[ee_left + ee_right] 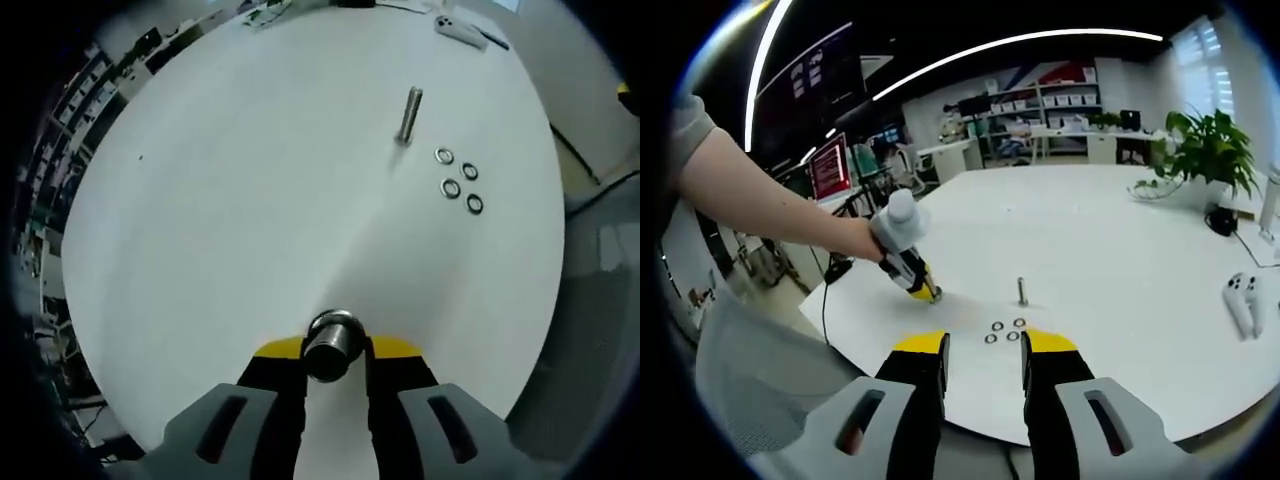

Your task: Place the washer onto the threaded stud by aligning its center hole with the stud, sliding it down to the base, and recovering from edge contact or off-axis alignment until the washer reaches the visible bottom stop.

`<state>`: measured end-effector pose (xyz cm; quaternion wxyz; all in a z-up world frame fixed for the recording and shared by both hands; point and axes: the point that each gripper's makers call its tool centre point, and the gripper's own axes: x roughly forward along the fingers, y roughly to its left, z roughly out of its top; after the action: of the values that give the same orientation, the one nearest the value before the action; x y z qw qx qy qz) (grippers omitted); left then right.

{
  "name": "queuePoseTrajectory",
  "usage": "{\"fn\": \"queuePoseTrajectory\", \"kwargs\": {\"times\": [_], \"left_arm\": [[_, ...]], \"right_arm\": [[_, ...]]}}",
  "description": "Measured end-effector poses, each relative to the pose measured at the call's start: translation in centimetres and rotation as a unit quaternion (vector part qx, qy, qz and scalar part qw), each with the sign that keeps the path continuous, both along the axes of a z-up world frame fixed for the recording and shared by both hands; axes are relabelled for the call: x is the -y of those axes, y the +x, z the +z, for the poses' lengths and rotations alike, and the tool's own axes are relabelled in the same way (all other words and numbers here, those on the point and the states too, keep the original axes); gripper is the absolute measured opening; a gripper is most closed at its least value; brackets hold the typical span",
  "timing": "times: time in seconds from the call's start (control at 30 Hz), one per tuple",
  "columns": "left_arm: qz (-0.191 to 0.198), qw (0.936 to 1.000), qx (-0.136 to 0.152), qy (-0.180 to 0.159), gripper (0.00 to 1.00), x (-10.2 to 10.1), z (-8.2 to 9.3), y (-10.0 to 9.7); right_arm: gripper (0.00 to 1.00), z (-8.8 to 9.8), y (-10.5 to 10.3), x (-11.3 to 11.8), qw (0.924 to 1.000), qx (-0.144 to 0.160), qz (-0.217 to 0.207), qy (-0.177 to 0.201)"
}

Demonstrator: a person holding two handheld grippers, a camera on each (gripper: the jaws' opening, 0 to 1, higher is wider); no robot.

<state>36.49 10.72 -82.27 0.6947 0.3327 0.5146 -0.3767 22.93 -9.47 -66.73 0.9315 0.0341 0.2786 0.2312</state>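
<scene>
While your left hand-held gripper [335, 372] clamps a steel stud [331, 345] low over the desk [230, 200], your right hand-held gripper [985, 348] hovers open; four washers [459, 180] lie flat.

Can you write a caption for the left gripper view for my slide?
Left gripper fingers clamp a metal stud over the white table; another stud stands beside four washers.
</scene>
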Motion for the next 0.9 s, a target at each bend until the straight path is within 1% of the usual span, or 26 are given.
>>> {"fn": "queuePoseTrajectory", "kwargs": {"times": [0.13, 0.27, 0.37, 0.4, 0.43, 0.47, 0.53, 0.6, 0.67, 0.73, 0.8, 0.83, 0.9], "left_arm": [[0.016, 0.9996, 0.004, -0.021, 0.22, 0.1, 0.2, 0.2], [0.025, 0.9991, 0.016, -0.03, 0.26, -0.2, 0.8, 0.2], [0.035, 0.9978, 0.032, -0.047, 0.27, -0.4, 1.7, 0.2], [0.045, 0.9969, 0.039, -0.051, 0.3, -0.6, 2.0, 0.2], [0.059, 0.9948, 0.048, -0.068, 0.32, -0.4, 2.6, 0.2], [0.065, 0.9939, 0.049, -0.074, 0.34, -0.6, 2.9, 0.0], [0.067, 0.9929, 0.052, -0.083, 0.32, -1.2, 3.6, -0.5], [0.072, 0.9909, 0.069, -0.09, 0.32, -1.8, 4.3, -0.9], [0.091, 0.9865, 0.084, -0.108, 0.32, -2.2, 5.2, -1.0], [0.123, 0.9784, 0.091, -0.139, 0.32, -2.7, 6.1, -1.5], [0.143, 0.9724, 0.1, -0.154, 0.33, -3.6, 7.0, -2.2], [0.147, 0.9708, 0.105, -0.158, 0.33, -4.0, 7.2, -2.4], [0.165, 0.9633, 0.118, -0.175, 0.33, -4.9, 8.0, -3.0]], "right_arm": [[0.31, 0.0, -0.1, -0.1, 1.0, 0.0, 0.005, -0.003], [0.31, -0.2, -0.1, -0.1, 1.0, -0.003, 0.005, -0.004], [0.31, -0.3, -0.2, -0.3, 0.9999, -0.006, 0.011, -0.005], [0.31, -0.3, -0.2, -0.4, 0.9999, -0.007, 0.014, -0.006], [0.31, -0.3, -0.2, -0.5, 0.9998, -0.007, 0.017, -0.007], [0.31, -0.4, -0.3, -0.6, 0.9998, -0.007, 0.019, -0.008], [0.31, -0.4, -0.3, -0.6, 0.9997, -0.008, 0.021, -0.007], [0.31, -0.4, -0.3, -0.7, 0.9997, -0.009, 0.023, -0.007], [0.31, -0.4, -0.4, -0.9, 0.9995, -0.01, 0.028, -0.007], [0.31, -0.5, -0.4, -1.0, 0.9994, -0.01, 0.032, -0.009], [0.31, -0.5, -0.5, -1.2, 0.9993, -0.01, 0.036, -0.009], [0.31, -0.5, -0.5, -1.2, 0.9992, -0.011, 0.037, -0.009], [0.31, -0.4, -0.5, -1.2, 0.9992, -0.011, 0.038, -0.008]]}}
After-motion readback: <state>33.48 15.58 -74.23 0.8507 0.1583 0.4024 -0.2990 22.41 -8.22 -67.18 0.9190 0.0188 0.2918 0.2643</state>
